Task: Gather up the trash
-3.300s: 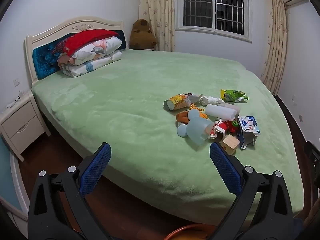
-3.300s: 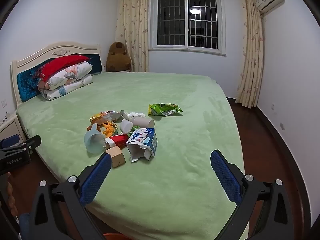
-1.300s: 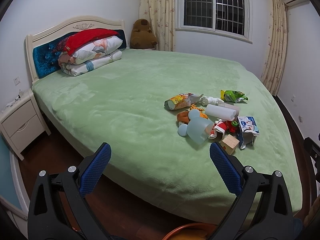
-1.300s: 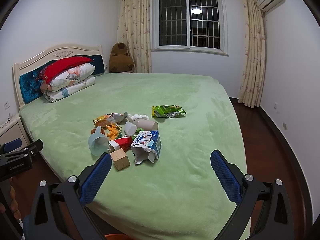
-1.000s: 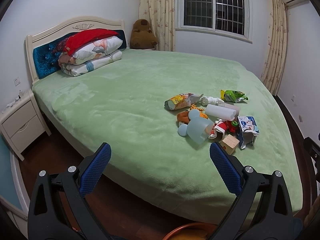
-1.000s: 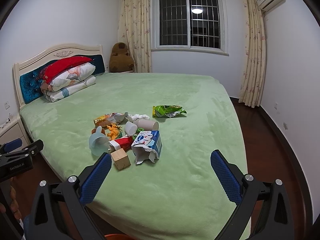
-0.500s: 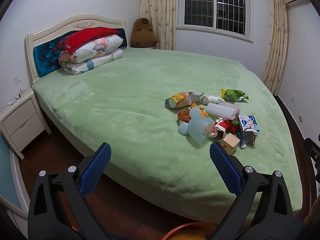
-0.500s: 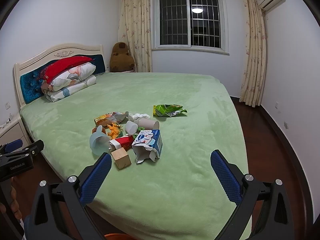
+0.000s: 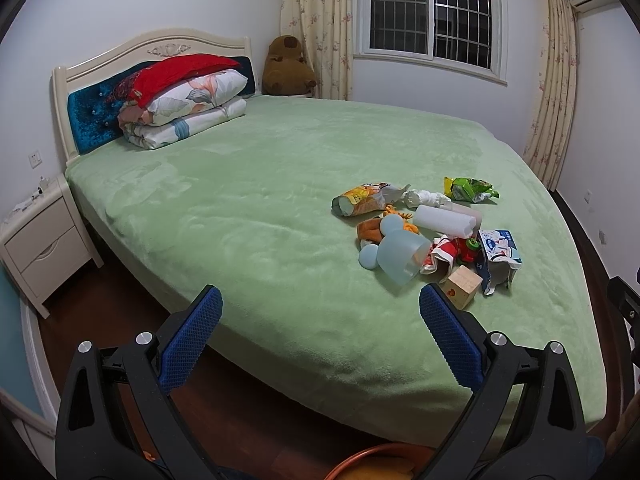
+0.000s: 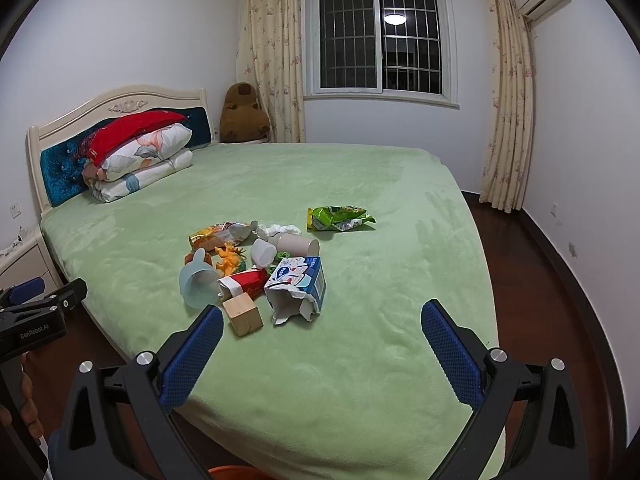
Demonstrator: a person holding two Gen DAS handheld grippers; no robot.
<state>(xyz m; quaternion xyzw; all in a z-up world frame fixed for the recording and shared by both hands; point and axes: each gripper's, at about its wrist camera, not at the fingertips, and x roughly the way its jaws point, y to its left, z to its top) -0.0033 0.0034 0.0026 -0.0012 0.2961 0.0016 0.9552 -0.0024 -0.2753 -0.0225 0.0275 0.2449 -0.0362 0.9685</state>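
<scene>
Green bed (image 10: 360, 360) strewn with litter (image 10: 256, 264), barred window (image 10: 380, 36), curtains (image 10: 268, 60).

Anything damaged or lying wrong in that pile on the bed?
Yes. The blue carton has one end torn open and ragged. The pale blue cup and the white cup lie on their sides. A green wrapper sits crumpled, apart from the pile.
</scene>
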